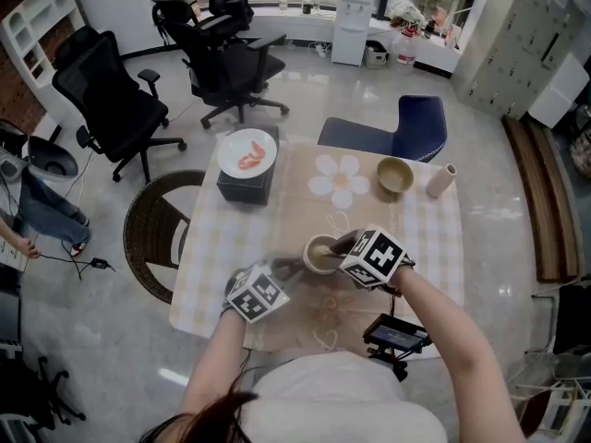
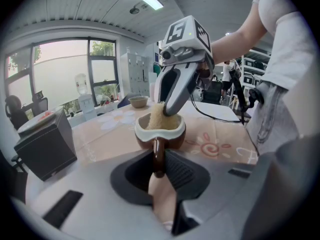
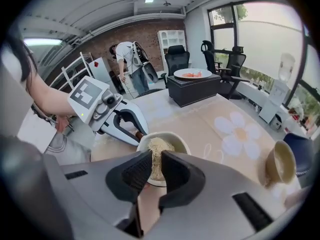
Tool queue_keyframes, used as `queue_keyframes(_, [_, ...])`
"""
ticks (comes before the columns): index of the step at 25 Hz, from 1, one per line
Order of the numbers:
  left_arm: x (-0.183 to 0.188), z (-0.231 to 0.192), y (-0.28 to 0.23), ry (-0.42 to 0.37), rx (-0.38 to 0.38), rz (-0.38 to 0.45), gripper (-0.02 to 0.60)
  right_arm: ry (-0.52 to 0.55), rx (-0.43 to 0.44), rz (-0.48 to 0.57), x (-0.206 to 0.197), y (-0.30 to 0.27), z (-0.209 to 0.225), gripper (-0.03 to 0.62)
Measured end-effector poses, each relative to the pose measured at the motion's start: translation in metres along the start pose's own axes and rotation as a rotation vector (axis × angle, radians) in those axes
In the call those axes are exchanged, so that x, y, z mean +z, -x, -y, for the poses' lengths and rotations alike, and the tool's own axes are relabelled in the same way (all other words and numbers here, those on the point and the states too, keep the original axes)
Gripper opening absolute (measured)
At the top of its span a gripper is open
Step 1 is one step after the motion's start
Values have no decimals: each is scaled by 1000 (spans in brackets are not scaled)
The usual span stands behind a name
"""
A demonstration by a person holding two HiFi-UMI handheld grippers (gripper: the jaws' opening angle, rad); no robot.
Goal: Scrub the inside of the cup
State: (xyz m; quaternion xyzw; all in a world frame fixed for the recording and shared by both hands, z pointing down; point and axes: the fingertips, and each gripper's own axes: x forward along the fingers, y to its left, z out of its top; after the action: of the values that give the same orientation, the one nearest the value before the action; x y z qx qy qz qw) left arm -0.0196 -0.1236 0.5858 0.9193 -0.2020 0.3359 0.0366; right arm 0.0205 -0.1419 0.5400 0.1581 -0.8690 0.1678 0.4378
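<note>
Cup (image 1: 322,254) handle clamped in left gripper (image 2: 159,156) fingers (image 2: 183,172), right gripper (image 3: 151,166) fingers pinching sponge (image 3: 158,150) inside, bowl (image 1: 395,174), plate (image 1: 235,144) beyond

On the desk (image 1: 211,264), which is covered with a pale checked cloth, a cup (image 1: 322,255) is reached at its side by the left claw (image 1: 291,269) and entered from above by the right claw (image 1: 335,250), while a bowl (image 1: 395,174) and a plate (image 1: 247,152) set on a dark box (image 1: 244,188) are seen farther back.
</note>
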Motion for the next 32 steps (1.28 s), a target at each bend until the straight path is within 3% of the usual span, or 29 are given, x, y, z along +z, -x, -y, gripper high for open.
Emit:
queue_keyframes(6, [1, 0, 1, 2, 0, 1, 61, -15, 95, -5, -1, 0, -13, 60])
queue_keyframes(17, [2, 0, 1, 0, 0, 3, 61, -15, -81, 20, 6, 16, 25, 60])
queue_keyframes(25, [0, 0, 1, 0, 1, 1, 61, 193, -158, -116, 5, 3, 16, 60])
queue_keyframes(32, [2, 0, 0, 0, 0, 3, 61, 5, -41, -130, -1, 6, 17, 60])
